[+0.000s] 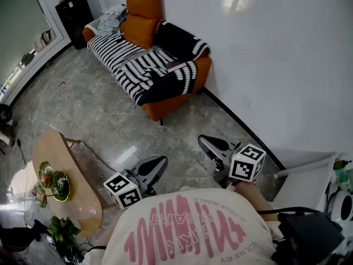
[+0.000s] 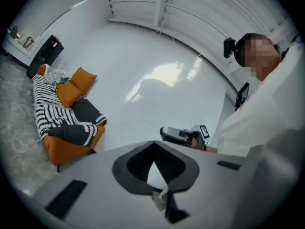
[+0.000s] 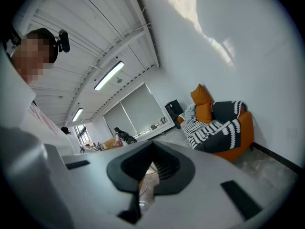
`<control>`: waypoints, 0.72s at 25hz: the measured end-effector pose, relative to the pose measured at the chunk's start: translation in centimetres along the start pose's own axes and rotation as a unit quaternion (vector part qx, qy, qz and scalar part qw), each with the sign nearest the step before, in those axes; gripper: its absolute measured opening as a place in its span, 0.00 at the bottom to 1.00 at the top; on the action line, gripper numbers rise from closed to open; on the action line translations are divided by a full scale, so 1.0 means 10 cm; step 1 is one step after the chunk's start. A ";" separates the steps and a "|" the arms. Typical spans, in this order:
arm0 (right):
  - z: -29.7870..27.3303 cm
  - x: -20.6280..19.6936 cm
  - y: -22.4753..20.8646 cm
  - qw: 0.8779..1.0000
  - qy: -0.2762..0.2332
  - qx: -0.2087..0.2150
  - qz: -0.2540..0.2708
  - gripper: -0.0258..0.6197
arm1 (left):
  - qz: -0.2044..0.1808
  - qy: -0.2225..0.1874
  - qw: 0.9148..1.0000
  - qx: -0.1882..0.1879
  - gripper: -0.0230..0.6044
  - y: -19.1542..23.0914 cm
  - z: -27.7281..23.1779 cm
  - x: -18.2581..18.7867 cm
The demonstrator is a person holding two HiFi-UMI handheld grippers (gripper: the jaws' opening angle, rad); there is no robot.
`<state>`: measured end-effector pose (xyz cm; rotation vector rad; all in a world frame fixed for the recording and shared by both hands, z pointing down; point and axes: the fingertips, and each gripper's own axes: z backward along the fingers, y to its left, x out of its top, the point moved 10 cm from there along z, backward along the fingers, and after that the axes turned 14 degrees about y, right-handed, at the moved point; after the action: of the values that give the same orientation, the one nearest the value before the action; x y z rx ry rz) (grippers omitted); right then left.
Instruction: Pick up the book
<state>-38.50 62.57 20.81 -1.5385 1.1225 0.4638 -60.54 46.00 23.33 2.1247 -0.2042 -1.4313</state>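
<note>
The thin, dark reddish book (image 1: pixel 176 65) is lying flat on the seat of the orange upholstered sofa (image 1: pixel 165 108), at about twelve o'clock from the grippers in the head view. It is showing too small for its cover to be read. In both gripper views the sofa is showing, but the book cannot be made out there. The person's white shirt with pink print (image 1: pixel 187 225) is hiding both hands and the rear of each tool. A leafy green plant (image 1: pixel 62 228) is being cut off at seven o'clock.

The glossy grey marbled floor (image 1: pixel 88 109) is reflecting light, and a smooth white wall (image 1: pixel 276 54) is running behind the sofa. A black-and-white striped knitted blanket (image 1: pixel 124 57) is draping over the seat, with plump orange cushions (image 1: pixel 142 16) at its back. A black box-shaped cabinet (image 1: pixel 74 10) is standing at eleven o'clock. An oval pale-wood table (image 1: pixel 66 164) is carrying shiny green-gold bowls (image 1: pixel 55 184) at eight o'clock.

The left gripper (image 1: pixel 161 162) and the right gripper (image 1: pixel 202 141) are both pointing toward the sofa with their jaws drawn together, gripping nothing, well apart from the book.
</note>
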 end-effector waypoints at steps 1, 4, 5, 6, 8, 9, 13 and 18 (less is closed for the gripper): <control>0.00 0.00 0.00 1.000 0.001 0.000 0.001 0.05 | 0.000 0.000 1.000 -0.001 0.05 0.00 0.00 0.00; 0.00 0.01 0.00 1.000 0.002 0.000 0.002 0.05 | 0.001 -0.002 1.000 -0.001 0.05 0.01 0.00 0.00; 0.00 0.01 0.00 1.000 0.002 0.000 0.003 0.05 | 0.002 -0.002 1.000 0.000 0.05 0.01 0.00 0.00; 0.00 0.01 0.00 1.000 0.002 0.000 0.003 0.05 | 0.003 -0.003 1.000 0.001 0.05 0.00 0.00 0.00; 0.00 0.01 0.01 1.000 0.002 0.000 0.003 0.05 | 0.006 -0.004 1.000 0.003 0.05 0.00 0.01 0.00; 0.00 0.01 0.01 1.000 0.001 -0.001 0.002 0.05 | 0.006 -0.004 1.000 0.003 0.05 0.00 0.01 0.00; 0.01 0.02 0.02 1.000 -0.016 0.008 -0.009 0.05 | 0.006 -0.008 1.000 0.001 0.05 0.00 0.05 0.00; 0.02 0.02 0.04 0.998 -0.042 0.026 -0.026 0.05 | 0.003 -0.009 1.000 -0.001 0.05 0.00 0.10 -0.01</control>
<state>-38.70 62.69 20.34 -1.4860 1.0195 0.4553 -61.49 45.68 23.19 2.1089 -0.2158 -1.4480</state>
